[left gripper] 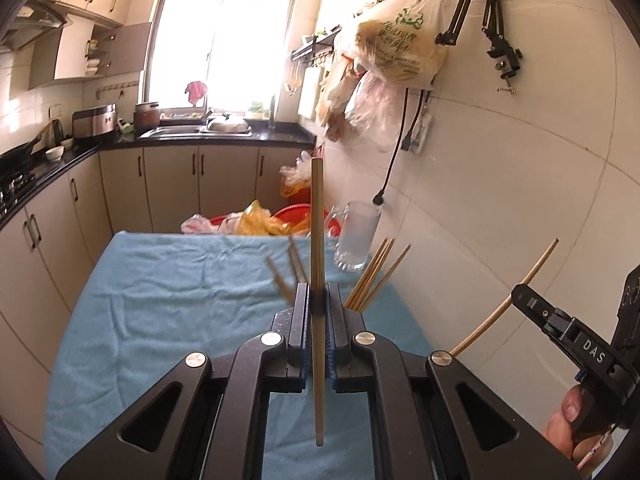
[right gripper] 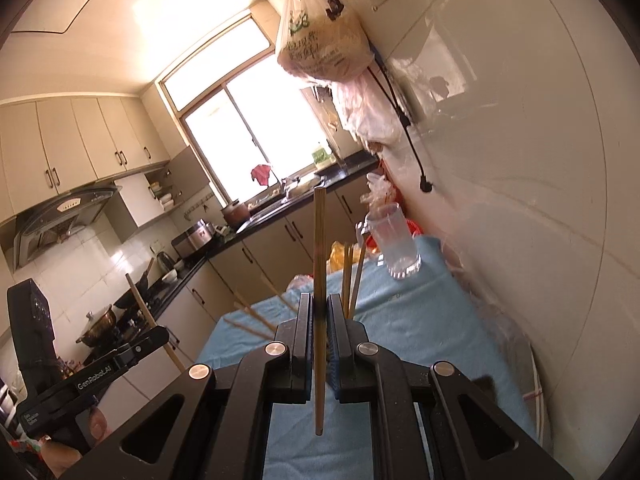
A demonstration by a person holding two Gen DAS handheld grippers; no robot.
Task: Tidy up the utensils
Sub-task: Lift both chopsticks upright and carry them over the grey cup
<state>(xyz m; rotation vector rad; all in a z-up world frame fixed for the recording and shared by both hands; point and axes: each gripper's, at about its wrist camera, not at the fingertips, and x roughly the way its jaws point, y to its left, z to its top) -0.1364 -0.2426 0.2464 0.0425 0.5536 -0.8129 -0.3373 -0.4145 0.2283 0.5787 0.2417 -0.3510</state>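
My two grippers are matte black, with silver round screws (left gripper: 270, 338) at the linkages and blue pads inside the fingers (left gripper: 306, 344); white lettering marks their sides.

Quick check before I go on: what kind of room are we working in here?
A home kitchen, by the look of it: a sink under the window, a range hood over a gas stove with a wok, and cabinets along the counter.

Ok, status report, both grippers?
Left gripper shut on chopstick. Right gripper shut on another chopstick. Glass mug unobstructed.
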